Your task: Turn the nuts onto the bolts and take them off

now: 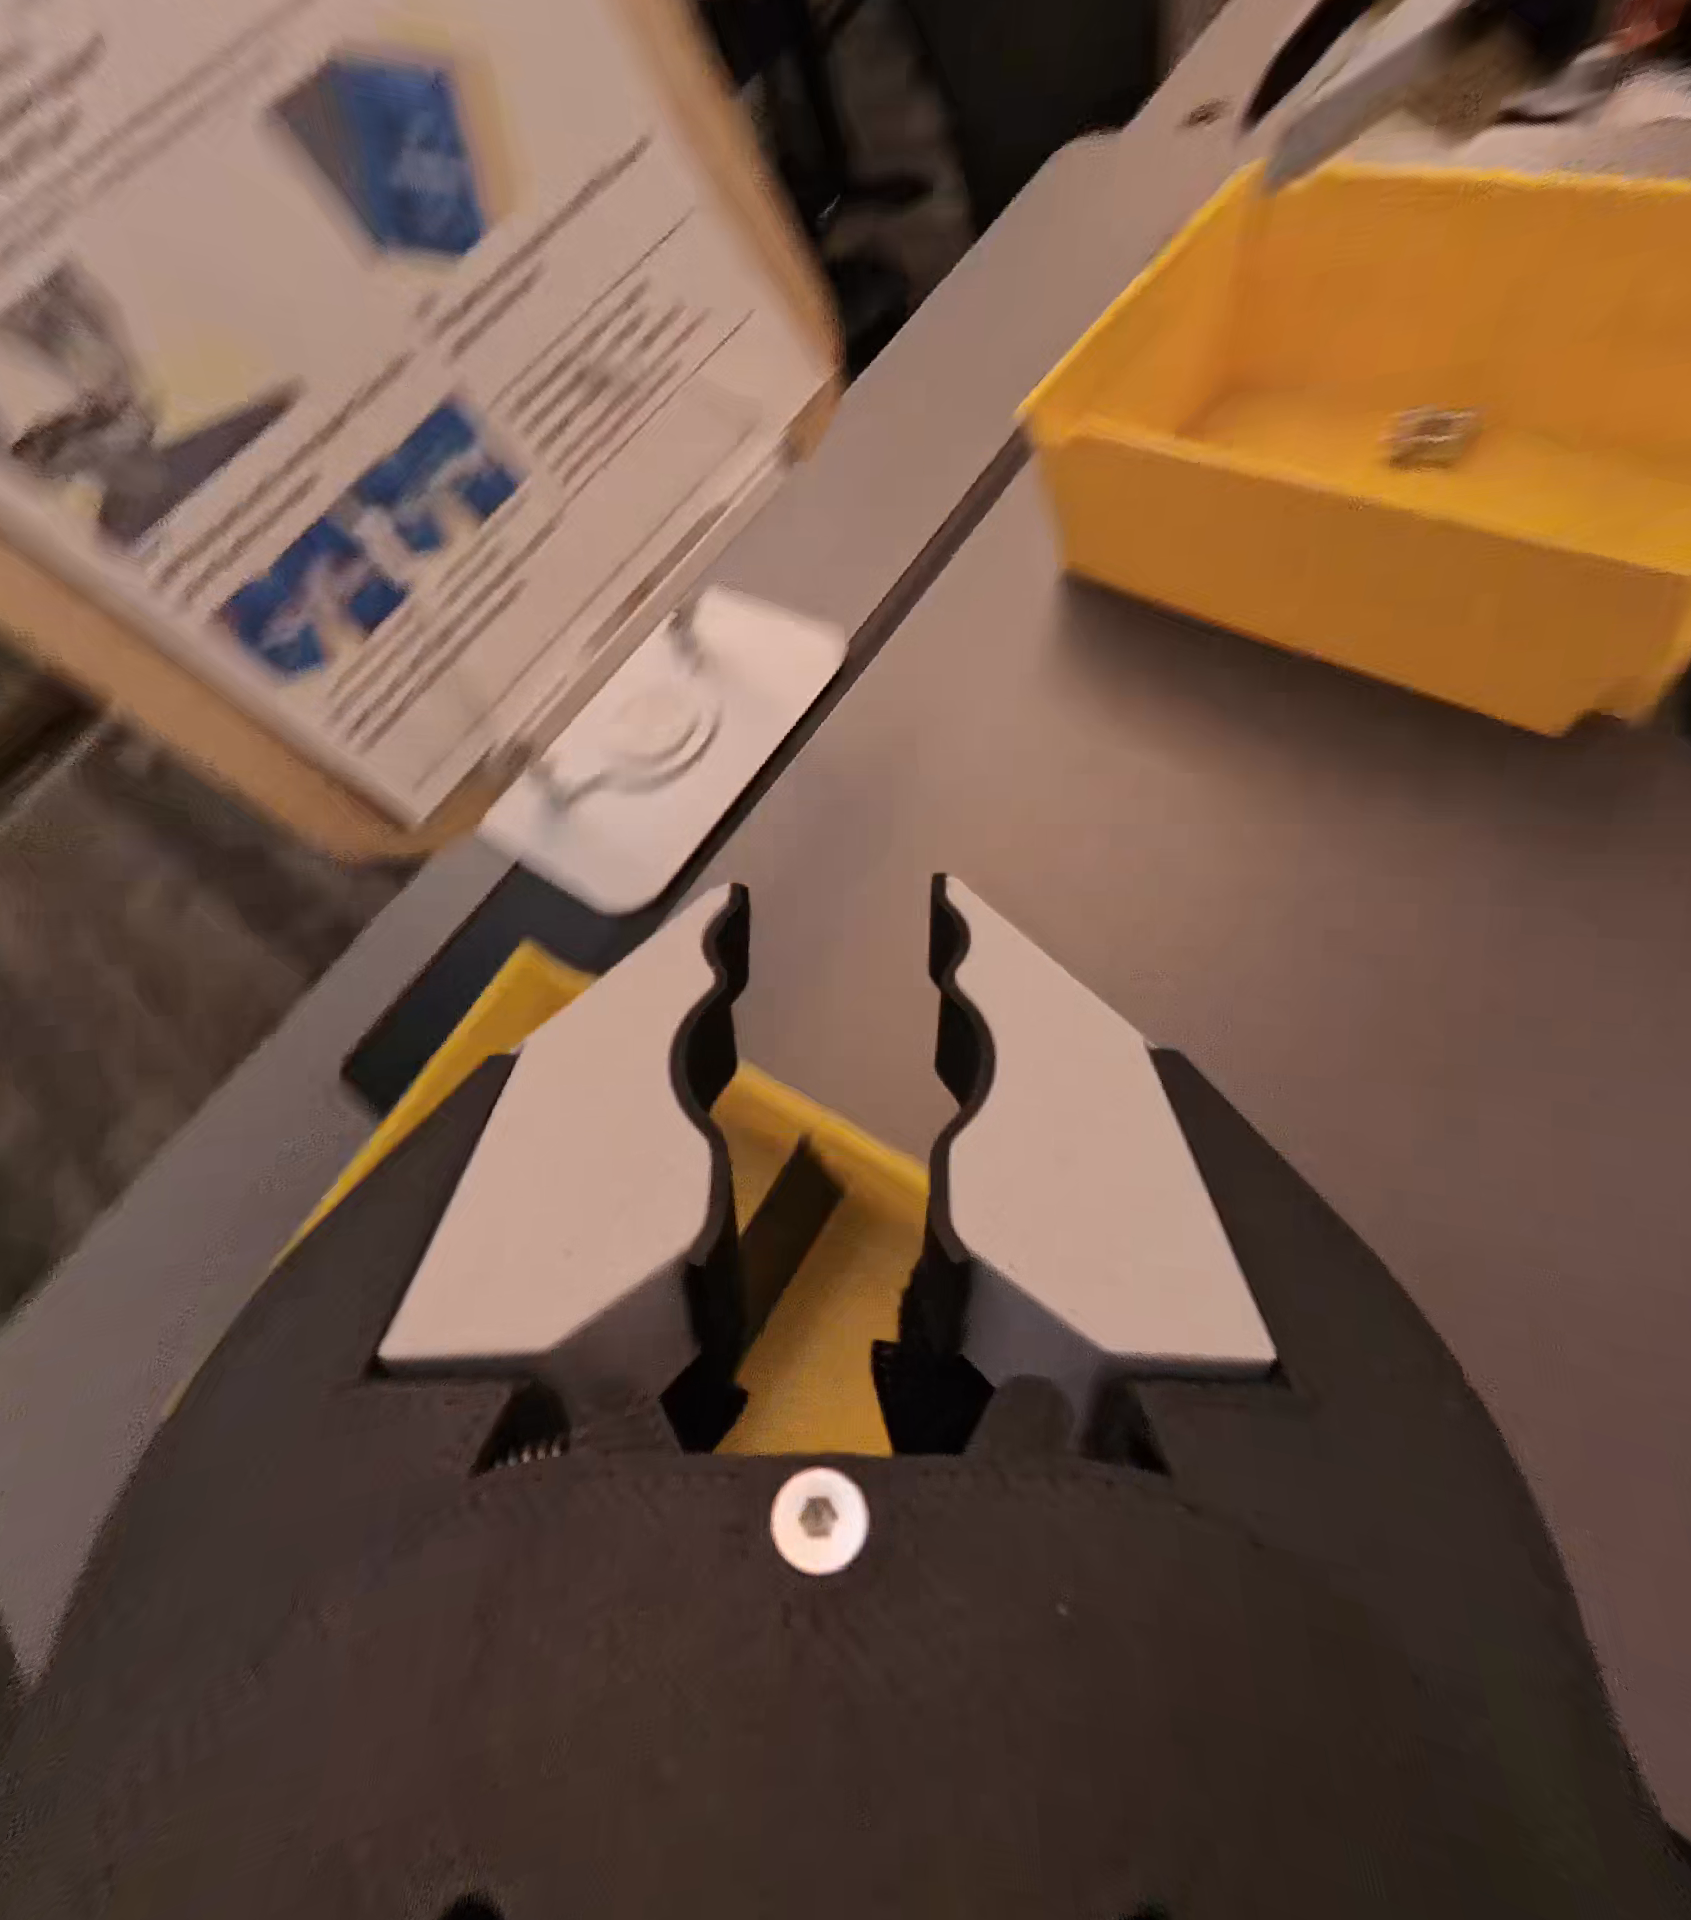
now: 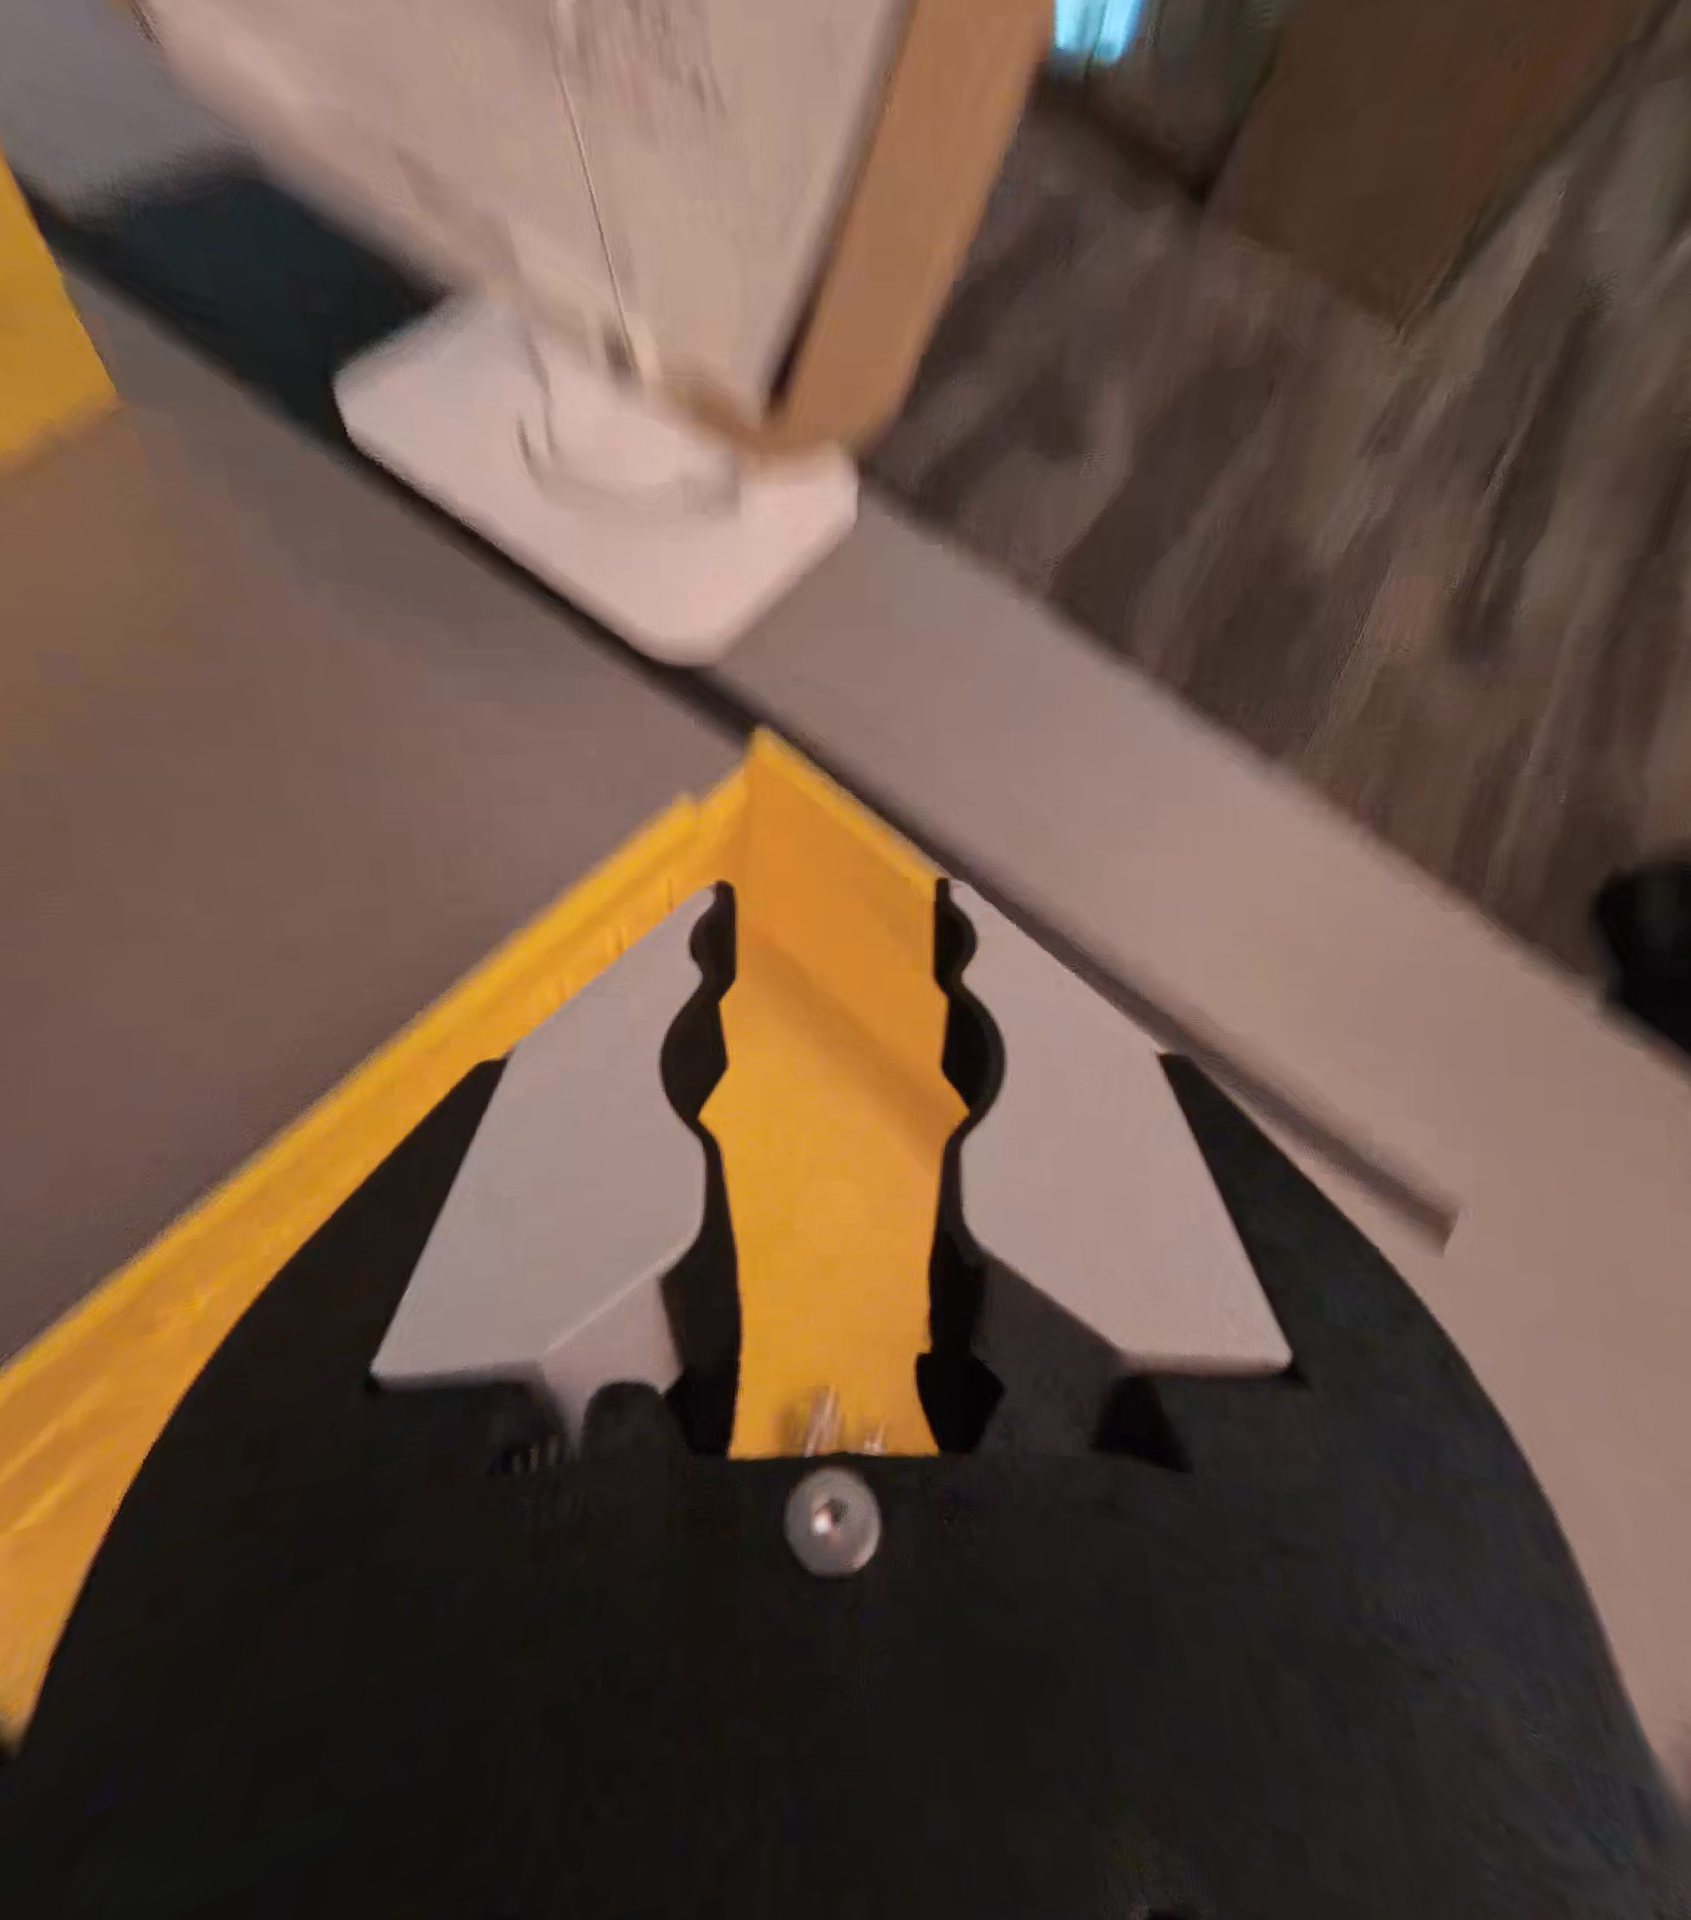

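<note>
left gripper (image 1: 839,904): jaws apart, a clear gap between the grey fingers (image 1: 571,1164), nothing held. it hangs over the near corner of the grey table (image 1: 1288,1039), above a yellow bin (image 1: 799,1320) seen only through the gap and at the fingers' left edge; a dark slanted shape lies in that bin, too hidden to identify.

right gripper (image 2: 833,894): jaws apart, nothing between the fingers (image 2: 560,1174). it sits low over a yellow bin (image 2: 301,1164), pointing into the bin's far corner. a small shiny metal bit (image 2: 833,1421) shows on the bin floor just ahead of the gripper body, blurred; cannot tell if nut or bolt.

further out, left wrist view: a second yellow bin (image 1: 1340,582) stands well apart toward upper right, with one small metal nut (image 1: 1431,434) on its floor, away from the walls. a blurred grey finger-like part (image 1: 1340,104) reaches in over that bin's far rim.

a printed sign in a clear stand (image 1: 321,343) rises at the table edge on a white base (image 1: 675,748); the same base (image 2: 612,488) appears in the right wrist view beyond the bin corner. patterned carpet (image 2: 1340,520) lies past the table edge. both views are motion-blurred.
</note>
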